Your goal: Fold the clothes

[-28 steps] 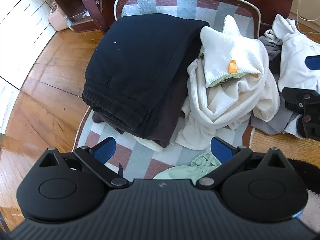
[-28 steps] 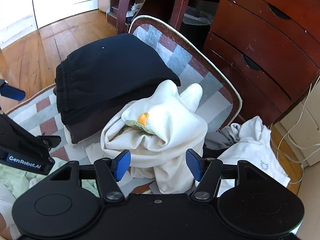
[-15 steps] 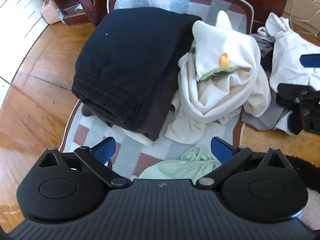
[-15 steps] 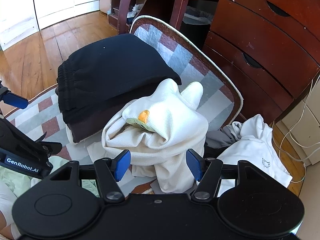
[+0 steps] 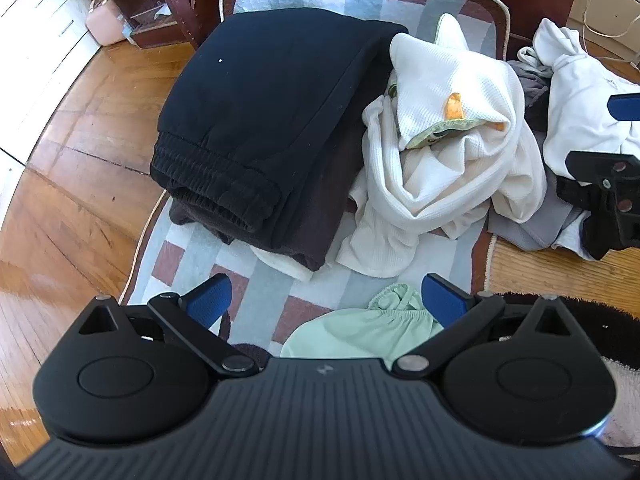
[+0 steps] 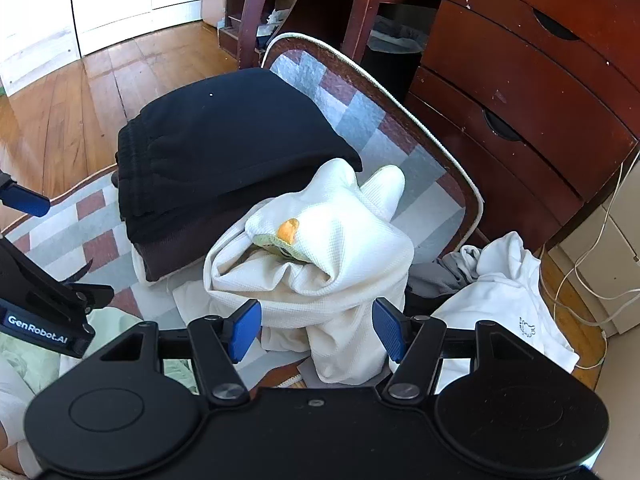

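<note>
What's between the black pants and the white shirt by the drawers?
A crumpled cream robe lies between the black pants and the white shirt, with grey cloth beside it. The right wrist view shows this.

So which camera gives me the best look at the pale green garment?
The left wrist view: the pale green garment lies bunched just ahead of that gripper, waistband visible. The right wrist view catches only an edge behind the left gripper.

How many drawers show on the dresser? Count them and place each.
3 at least: top drawer, middle drawer below it, bottom drawer nearest the floor. Any above are cut off by the frame.
</note>
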`<state>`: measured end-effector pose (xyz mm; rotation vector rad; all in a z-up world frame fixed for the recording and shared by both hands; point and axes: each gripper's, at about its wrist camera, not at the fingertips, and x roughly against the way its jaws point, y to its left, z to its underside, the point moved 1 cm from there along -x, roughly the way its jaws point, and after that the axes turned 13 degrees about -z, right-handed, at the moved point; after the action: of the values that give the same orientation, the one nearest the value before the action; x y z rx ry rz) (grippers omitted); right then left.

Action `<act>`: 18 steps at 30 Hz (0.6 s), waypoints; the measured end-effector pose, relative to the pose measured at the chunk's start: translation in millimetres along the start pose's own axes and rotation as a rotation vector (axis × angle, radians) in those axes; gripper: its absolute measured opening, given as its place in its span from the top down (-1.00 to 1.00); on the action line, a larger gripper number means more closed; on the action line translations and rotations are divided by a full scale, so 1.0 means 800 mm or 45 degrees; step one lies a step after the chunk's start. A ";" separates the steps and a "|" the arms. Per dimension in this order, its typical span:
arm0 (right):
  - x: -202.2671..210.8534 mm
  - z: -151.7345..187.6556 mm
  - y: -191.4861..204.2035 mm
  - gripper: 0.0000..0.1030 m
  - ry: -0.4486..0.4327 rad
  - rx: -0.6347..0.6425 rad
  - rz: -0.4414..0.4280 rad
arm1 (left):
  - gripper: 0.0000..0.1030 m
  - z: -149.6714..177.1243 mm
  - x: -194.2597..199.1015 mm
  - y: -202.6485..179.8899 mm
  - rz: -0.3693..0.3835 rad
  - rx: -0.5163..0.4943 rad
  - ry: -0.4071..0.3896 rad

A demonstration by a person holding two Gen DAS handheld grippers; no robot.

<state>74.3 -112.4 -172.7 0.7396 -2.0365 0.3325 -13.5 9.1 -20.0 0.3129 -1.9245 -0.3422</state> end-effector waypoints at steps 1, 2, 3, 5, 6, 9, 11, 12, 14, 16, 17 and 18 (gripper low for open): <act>0.000 0.000 0.001 -0.29 0.002 0.004 0.001 | -1.00 0.001 0.000 0.001 0.002 0.002 0.002; 0.000 0.001 0.001 -0.29 0.005 0.007 0.002 | -1.00 0.001 -0.001 0.001 0.002 0.001 0.004; -0.001 0.001 0.001 -0.29 0.007 0.009 0.002 | -1.00 0.001 -0.001 0.000 0.001 -0.001 0.004; -0.002 0.002 0.002 -0.29 0.012 0.012 0.005 | -1.00 0.001 0.000 0.000 0.001 -0.004 0.002; -0.003 0.002 0.003 -0.29 0.014 0.014 0.008 | -1.00 0.001 0.000 -0.001 0.003 -0.004 0.001; -0.004 0.003 0.003 -0.29 0.017 0.018 0.010 | -1.00 0.001 -0.001 0.000 0.006 -0.005 0.002; -0.004 0.003 0.004 -0.29 0.017 0.020 0.008 | -1.00 0.001 -0.002 -0.001 0.007 -0.008 0.007; -0.004 0.003 0.003 -0.29 0.017 0.020 0.007 | -1.00 0.000 -0.003 -0.001 0.007 -0.010 0.010; -0.005 0.004 0.002 -0.29 0.019 0.019 0.005 | -1.00 0.000 -0.004 -0.001 0.010 -0.016 0.014; -0.007 0.004 0.002 -0.29 0.022 0.017 0.003 | -1.00 -0.002 -0.005 0.000 0.008 -0.022 0.016; -0.008 0.005 0.001 -0.29 0.025 0.017 0.002 | -1.00 -0.004 -0.006 0.001 0.000 -0.019 0.018; -0.009 0.005 0.001 -0.29 0.028 0.017 0.001 | -1.00 -0.006 -0.007 0.003 -0.005 -0.009 0.020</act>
<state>74.0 -111.0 -181.1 0.7405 -2.0157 0.3534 -7.0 13.1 -22.2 0.3138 -1.9075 -0.3480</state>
